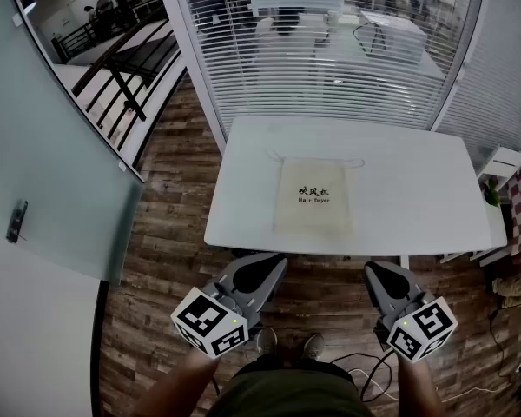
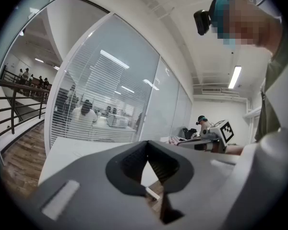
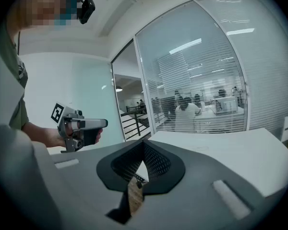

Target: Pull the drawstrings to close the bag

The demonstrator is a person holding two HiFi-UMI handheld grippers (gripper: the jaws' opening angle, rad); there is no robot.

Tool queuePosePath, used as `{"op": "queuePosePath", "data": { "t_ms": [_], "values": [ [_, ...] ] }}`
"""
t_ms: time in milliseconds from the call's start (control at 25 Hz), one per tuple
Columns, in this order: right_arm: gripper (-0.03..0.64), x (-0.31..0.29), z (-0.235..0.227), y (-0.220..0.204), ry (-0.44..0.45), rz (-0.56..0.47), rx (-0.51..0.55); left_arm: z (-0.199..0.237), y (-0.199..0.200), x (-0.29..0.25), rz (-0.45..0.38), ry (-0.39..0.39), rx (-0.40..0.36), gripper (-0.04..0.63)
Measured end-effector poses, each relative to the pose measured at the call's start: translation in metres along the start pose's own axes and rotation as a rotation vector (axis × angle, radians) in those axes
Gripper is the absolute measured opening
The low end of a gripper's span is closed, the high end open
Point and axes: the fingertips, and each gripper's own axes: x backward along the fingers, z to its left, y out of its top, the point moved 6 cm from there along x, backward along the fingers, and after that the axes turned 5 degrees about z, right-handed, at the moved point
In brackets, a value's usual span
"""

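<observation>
Bag [image 1: 313,200] flat, near table [image 1: 417,189] front edge, far from sides.

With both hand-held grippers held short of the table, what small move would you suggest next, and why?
Probably move the left hand-held gripper and right hand-held gripper forward over the table, toward the drawstrings at the far corners of the bag: both are shut, empty and short of it.

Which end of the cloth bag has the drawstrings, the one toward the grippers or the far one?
The far end of the drawstring bag: thin drawstrings stick out at both its corners. The near end is plain.
</observation>
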Motion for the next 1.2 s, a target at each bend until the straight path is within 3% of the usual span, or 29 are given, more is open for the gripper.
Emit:
{"op": "queuePosePath", "data": {
  "t_ms": [360, 840, 1200],
  "values": [
    [0.009, 0.008, -0.004, -0.008, 0.010, 0.001, -0.031, -0.010, -0.010, 0.002, 0.009, 0.021, 0.009, 0.005],
    [0.009, 0.039, -0.034, -0.025, 0.036, -0.002, -0.033, -0.026, -0.028, -0.001, 0.020, 0.127, 0.009, 0.005],
    [0.011, 0.055, -0.053, -0.032, 0.049, -0.012, -0.043, -0.049, -0.032, -0.020, 0.025, 0.134, -0.004, 0.005]
  ]
}}
